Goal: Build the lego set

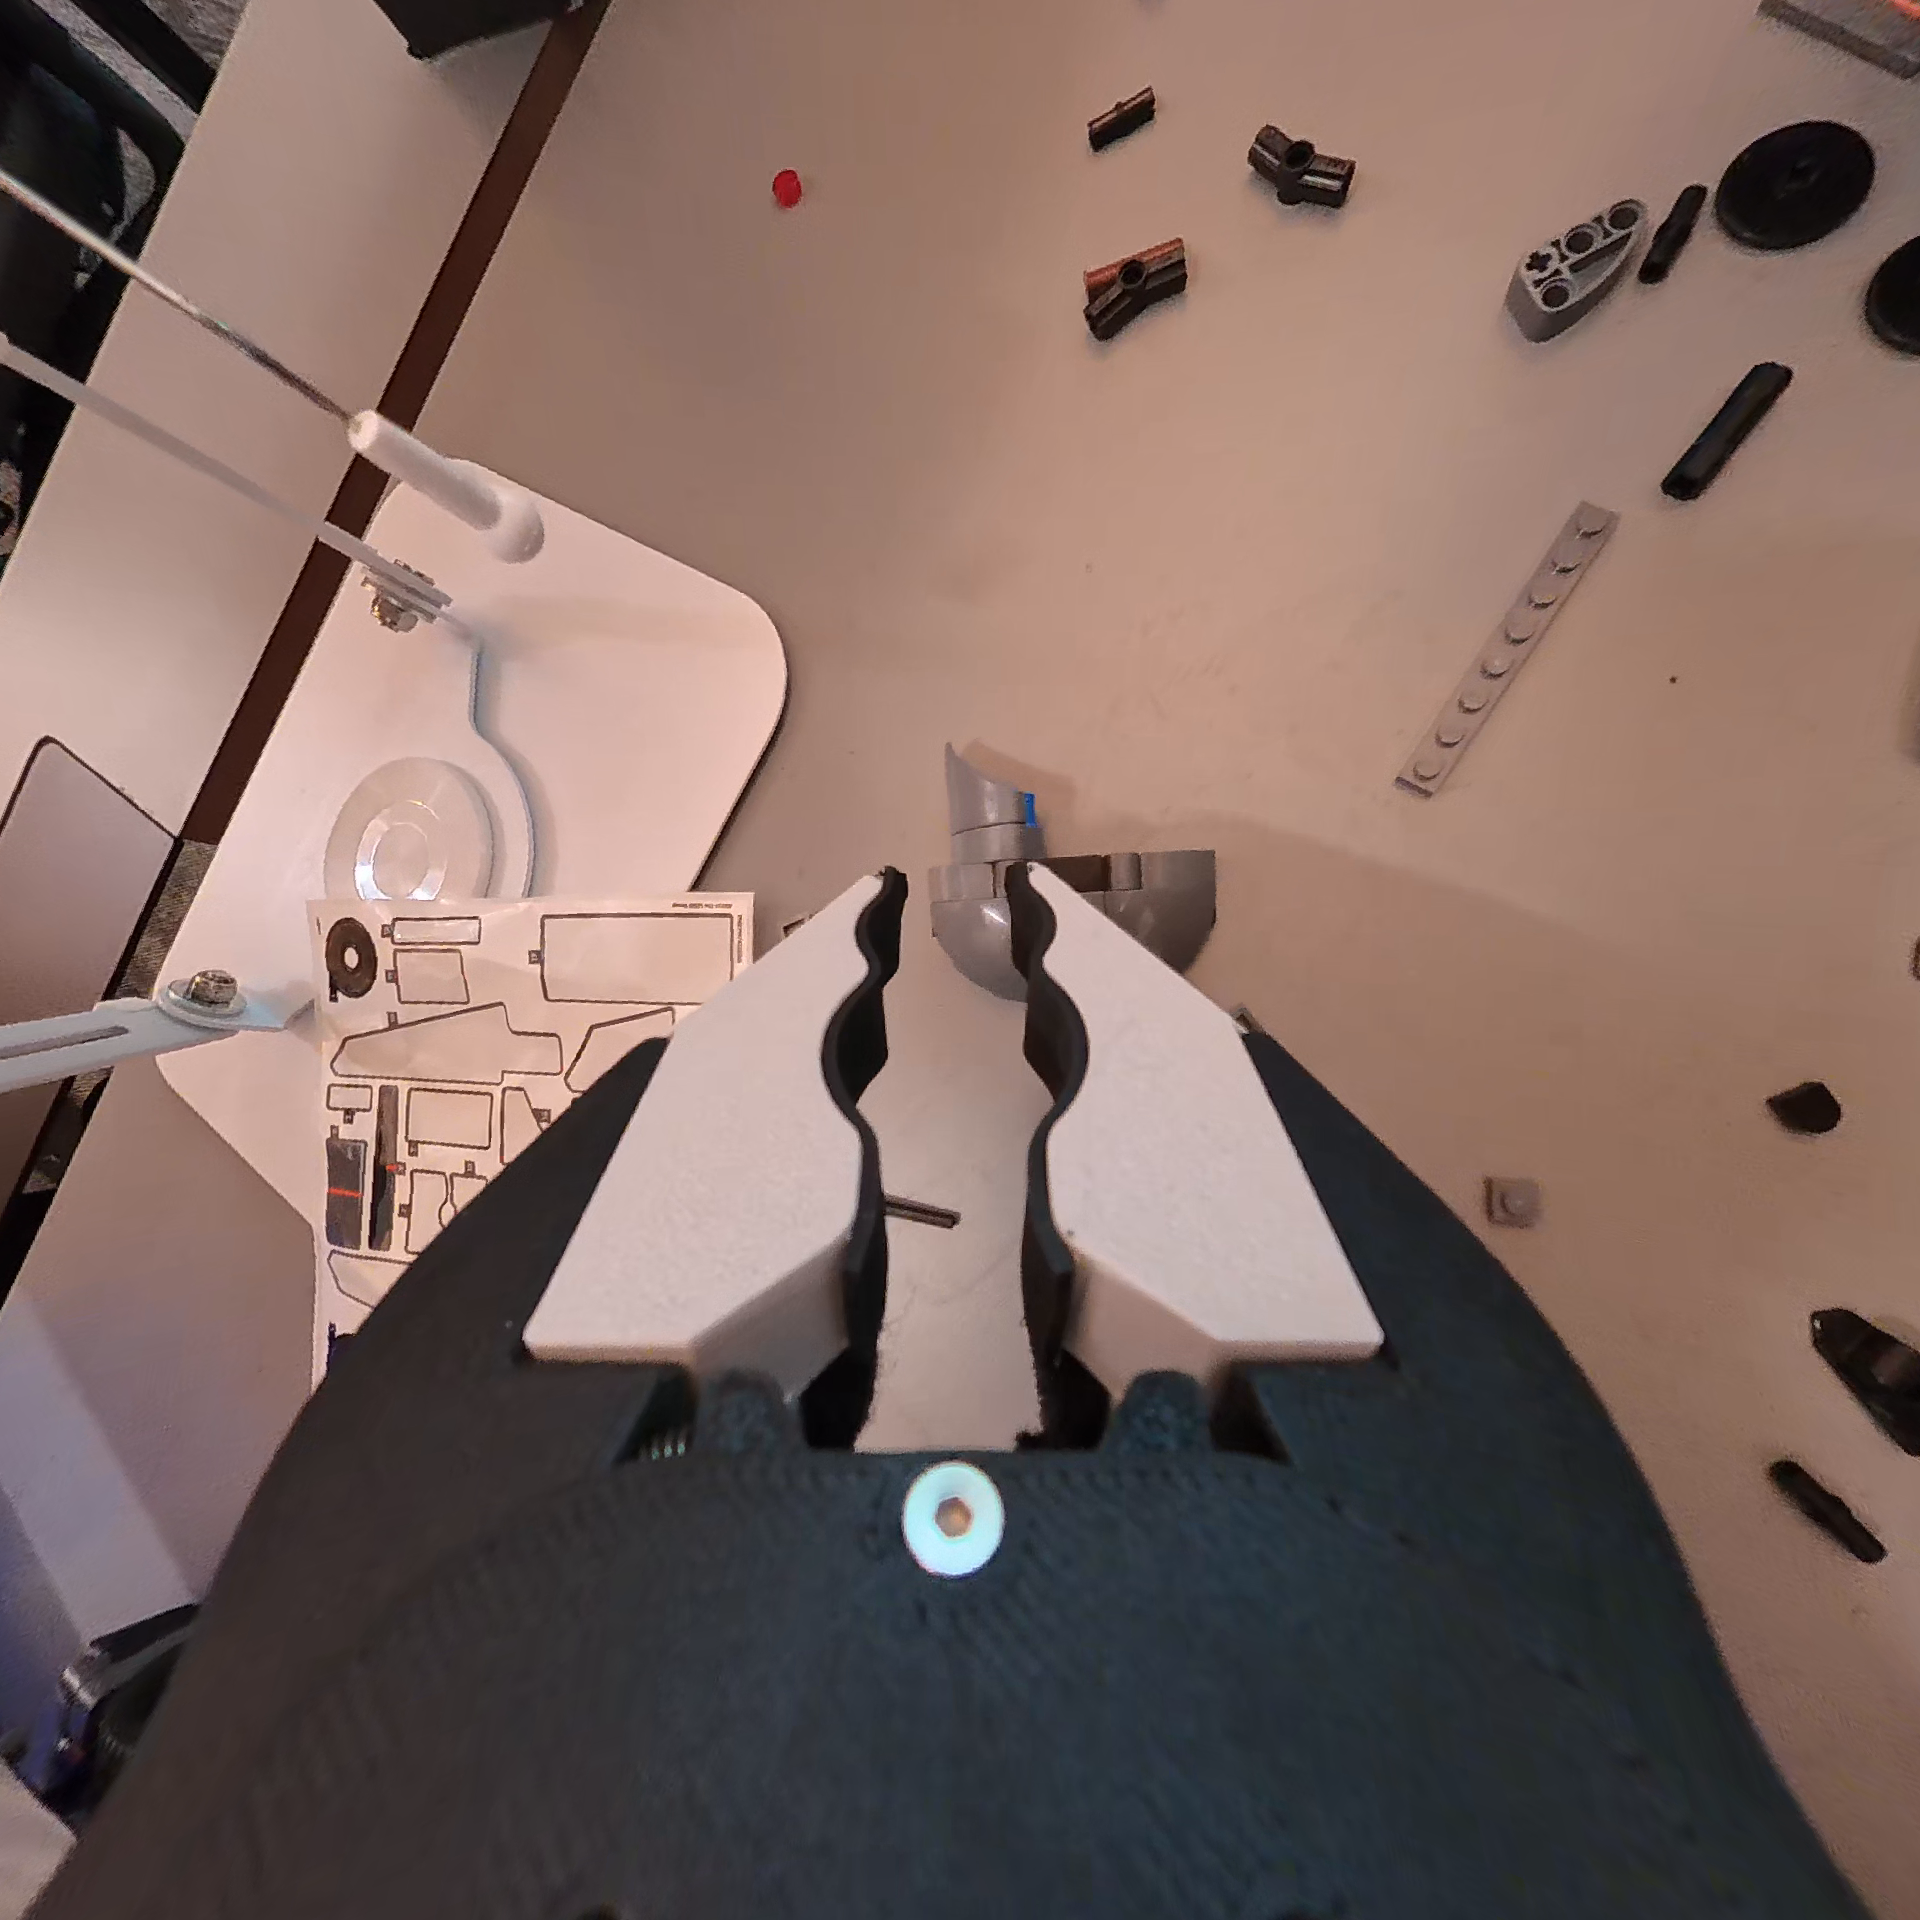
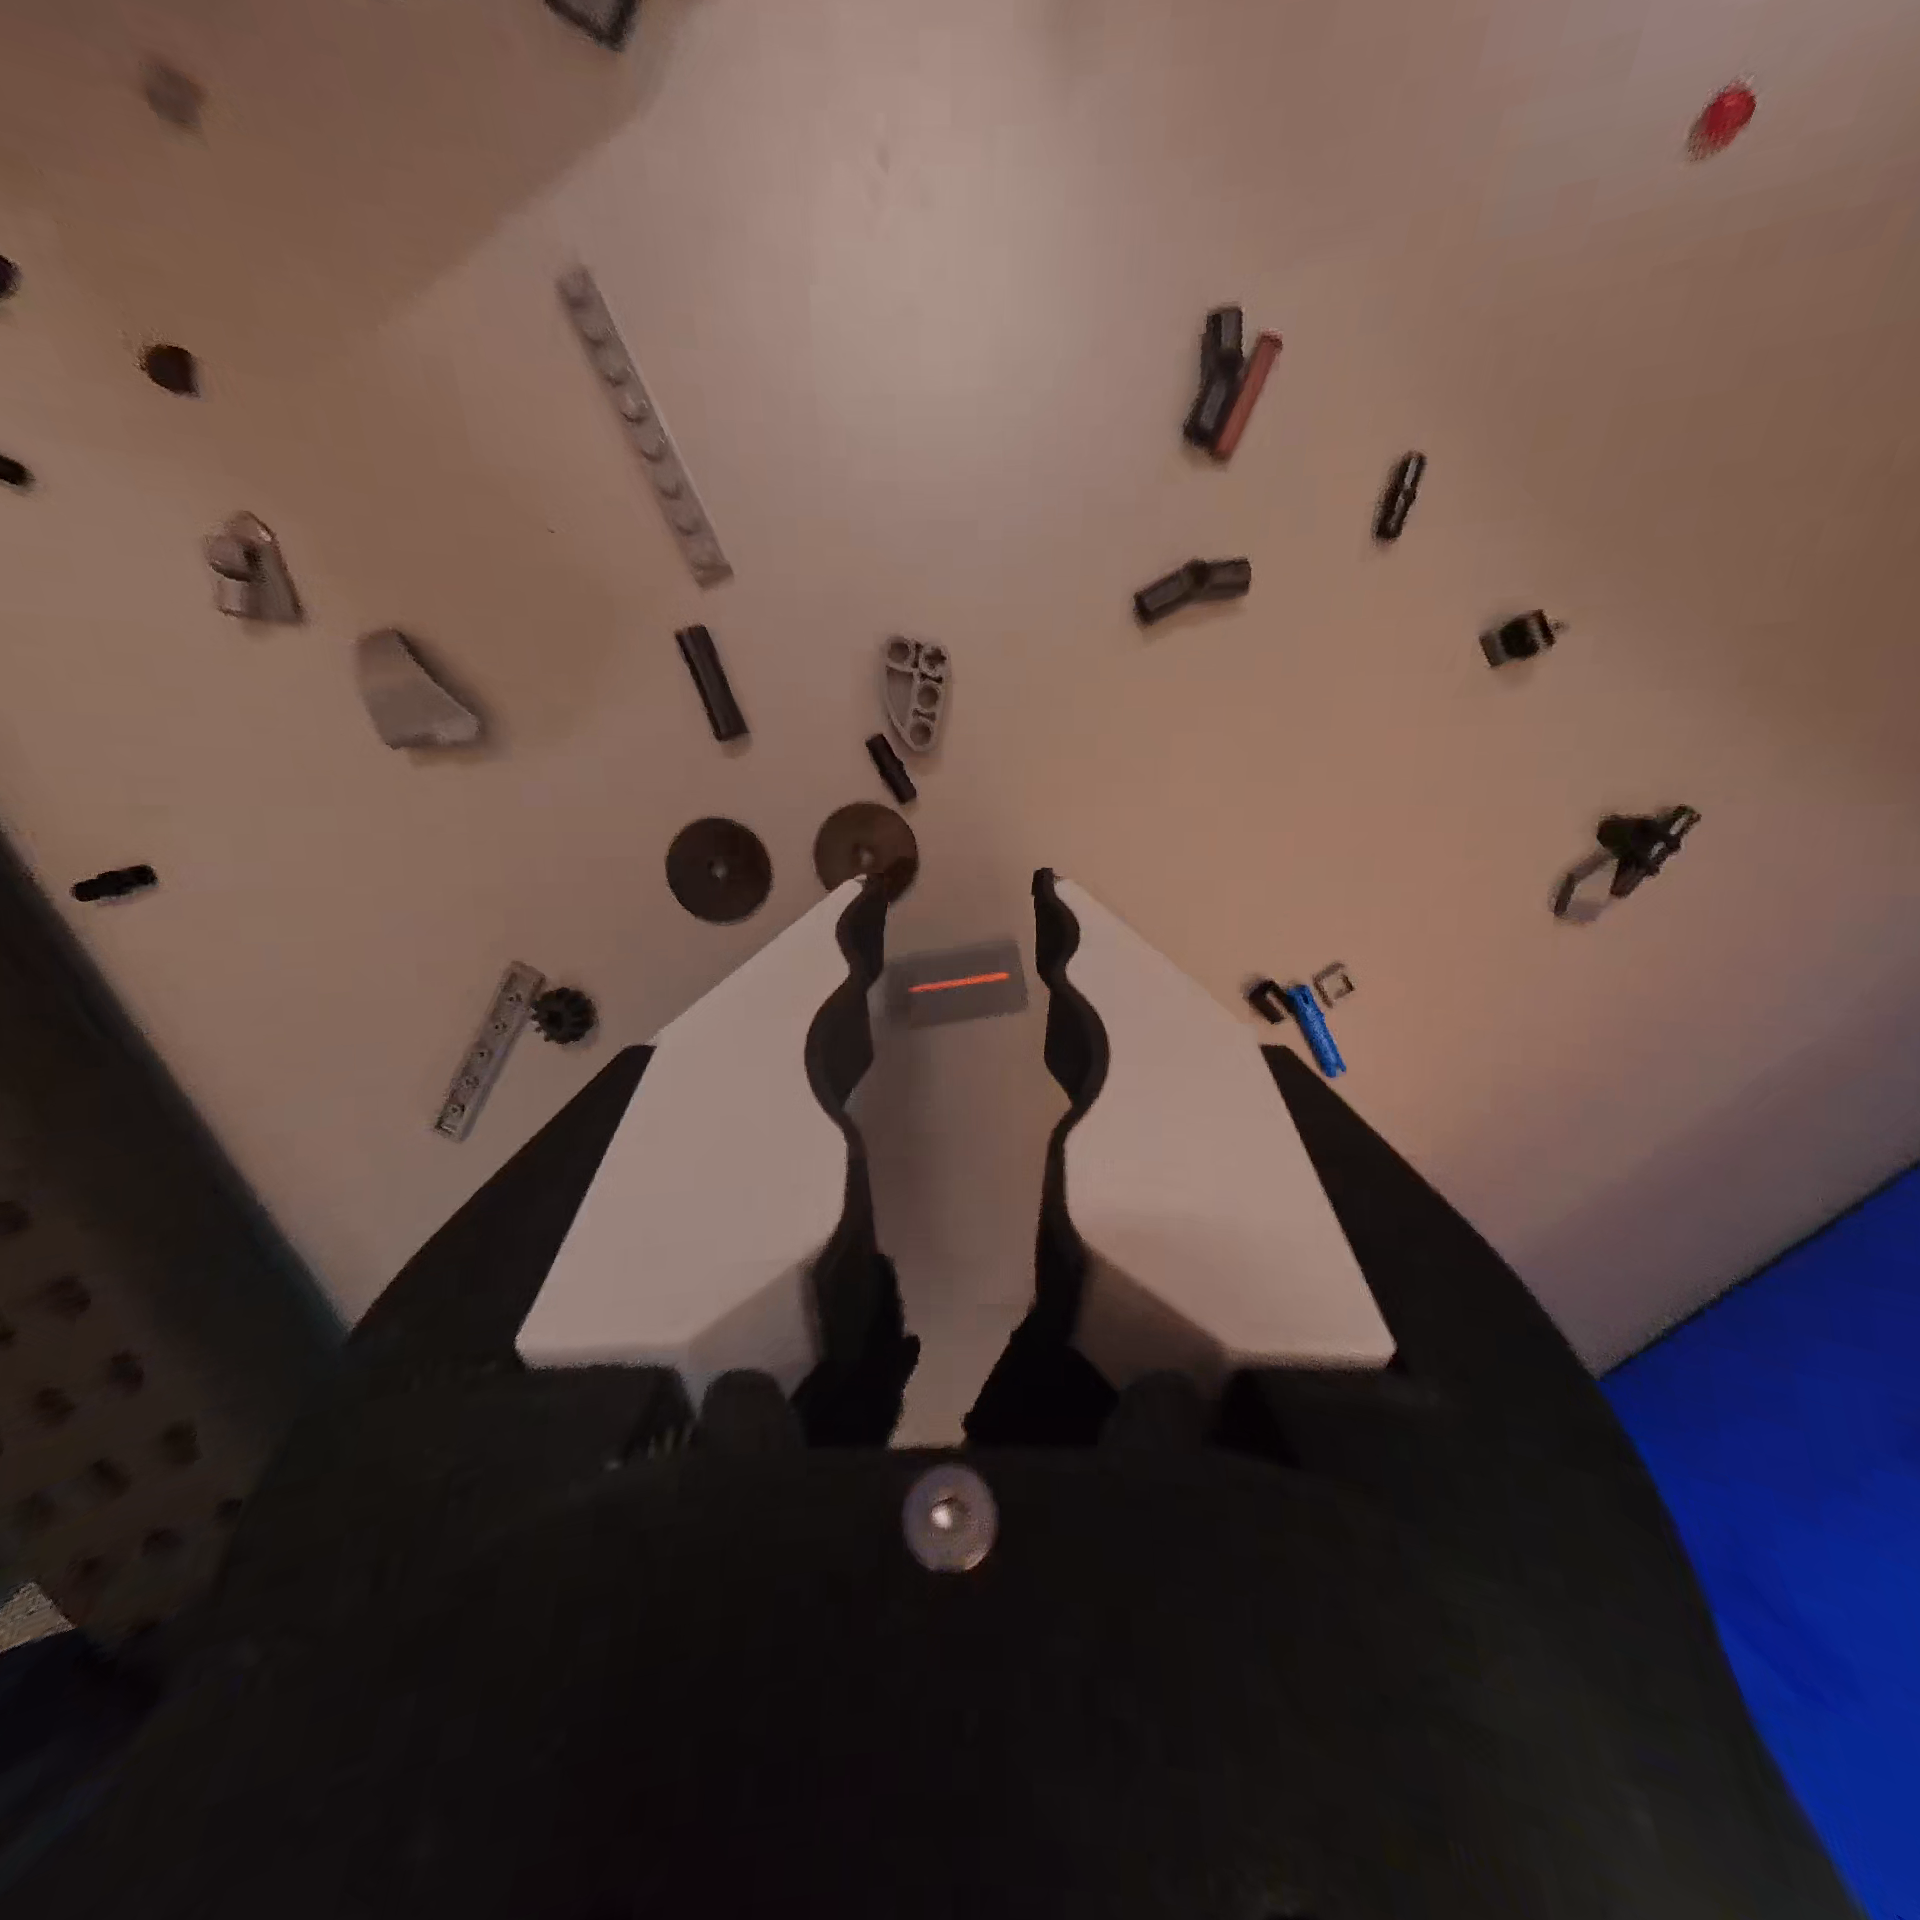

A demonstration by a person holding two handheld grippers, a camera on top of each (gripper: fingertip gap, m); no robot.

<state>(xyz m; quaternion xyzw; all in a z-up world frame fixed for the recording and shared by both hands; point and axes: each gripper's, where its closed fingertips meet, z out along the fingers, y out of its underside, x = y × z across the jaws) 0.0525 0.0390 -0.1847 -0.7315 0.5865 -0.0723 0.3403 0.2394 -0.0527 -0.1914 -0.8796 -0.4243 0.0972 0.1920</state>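
Both my grippers hang over the table (image 1: 1247,582) among scattered lego parts.

My left gripper (image 1: 958,883) is parted a little, its tips straddling the grey curved assembly (image 1: 977,935); whether they pinch it I cannot tell. The sticker sheet (image 1: 499,1039) lies just left of that assembly, the long grey plate (image 1: 1512,649) well right. My right gripper (image 2: 951,883) is open and empty above a grey tile with an orange line (image 2: 956,985).

The left gripper's finger (image 1: 1101,987) hides part of the grey assembly (image 1: 977,935) (its contact unclear); right view is blurred.
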